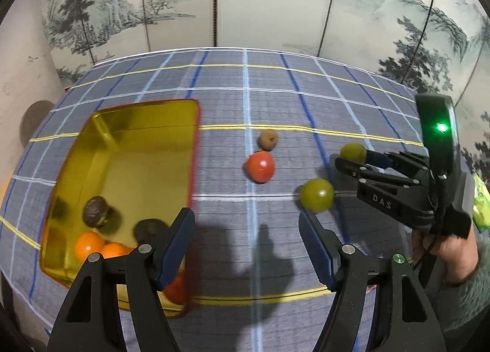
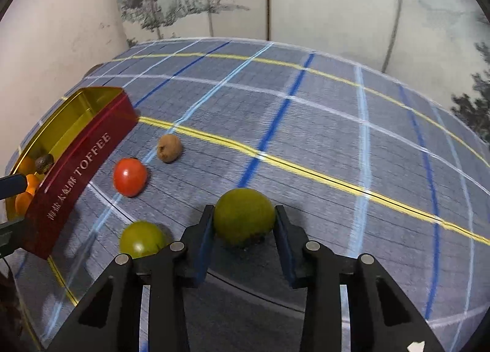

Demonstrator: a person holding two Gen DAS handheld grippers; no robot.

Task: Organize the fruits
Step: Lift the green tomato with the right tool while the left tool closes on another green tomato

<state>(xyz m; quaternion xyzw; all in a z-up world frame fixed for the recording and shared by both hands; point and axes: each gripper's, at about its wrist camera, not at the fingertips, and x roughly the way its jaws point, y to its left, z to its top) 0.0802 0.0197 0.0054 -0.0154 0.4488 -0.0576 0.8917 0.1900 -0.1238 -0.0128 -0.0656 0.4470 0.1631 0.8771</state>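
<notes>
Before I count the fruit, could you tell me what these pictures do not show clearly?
- Tin contents: left wrist view, left gripper fingers cover its near end; right wrist view, its red wall hides most.
- Green fruit: right wrist view, whether the right gripper pads touch it is unclear.

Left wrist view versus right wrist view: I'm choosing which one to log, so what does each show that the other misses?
Only the left wrist view shows the right gripper from outside and the tin's whole gold interior. Only the right shows TOFFEE on the tin's red side and the pads flanking a green fruit. Both show the red fruit and brown fruit.
</notes>
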